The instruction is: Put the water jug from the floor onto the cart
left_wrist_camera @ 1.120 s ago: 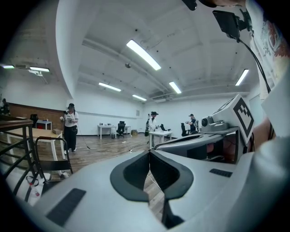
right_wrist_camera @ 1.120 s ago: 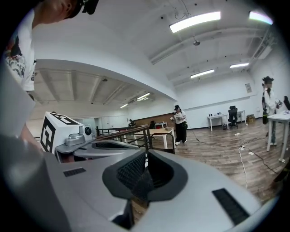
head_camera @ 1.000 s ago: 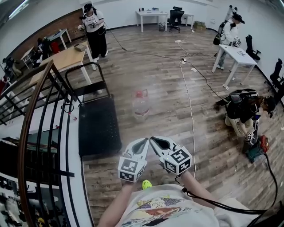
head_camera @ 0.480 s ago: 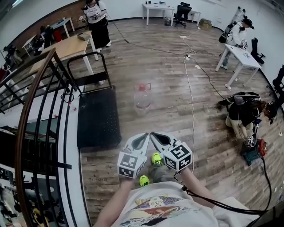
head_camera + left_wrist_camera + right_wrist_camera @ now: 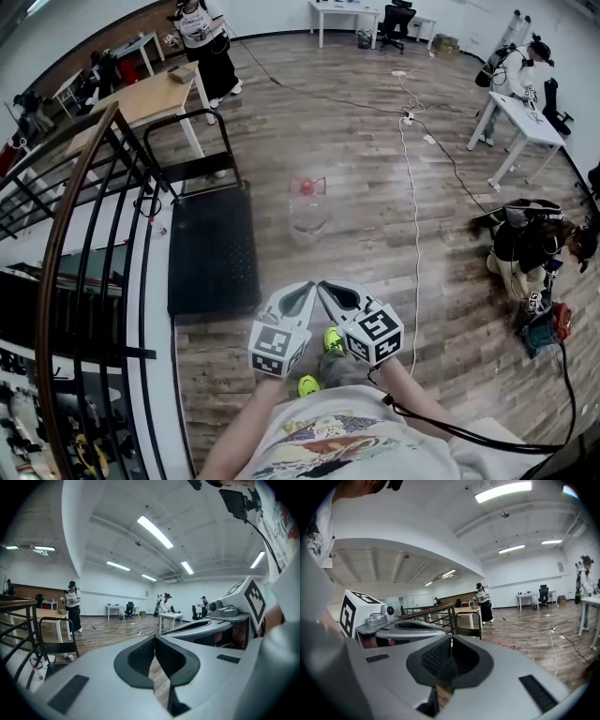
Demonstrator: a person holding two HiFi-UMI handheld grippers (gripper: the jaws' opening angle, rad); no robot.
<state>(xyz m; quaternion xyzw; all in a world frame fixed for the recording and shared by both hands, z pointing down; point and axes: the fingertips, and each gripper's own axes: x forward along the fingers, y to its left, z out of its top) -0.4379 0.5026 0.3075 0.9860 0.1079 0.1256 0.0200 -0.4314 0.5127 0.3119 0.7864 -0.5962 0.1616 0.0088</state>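
Head view: water jug (image 5: 308, 211) slightly higher

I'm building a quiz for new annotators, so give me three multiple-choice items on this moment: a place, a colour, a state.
1. Where is the clear plastic water jug relative to the black flat cart? A on its deck; B on the wooden floor beside it; C under it.
2. The jug's cap is: A blue; B red; C green.
3. The left gripper's jaws are: A shut, empty; B wide open; C shut on the jug.
Key: 1 B, it stands on planks; 2 B, red top; 3 A, jaws meet, nothing between.
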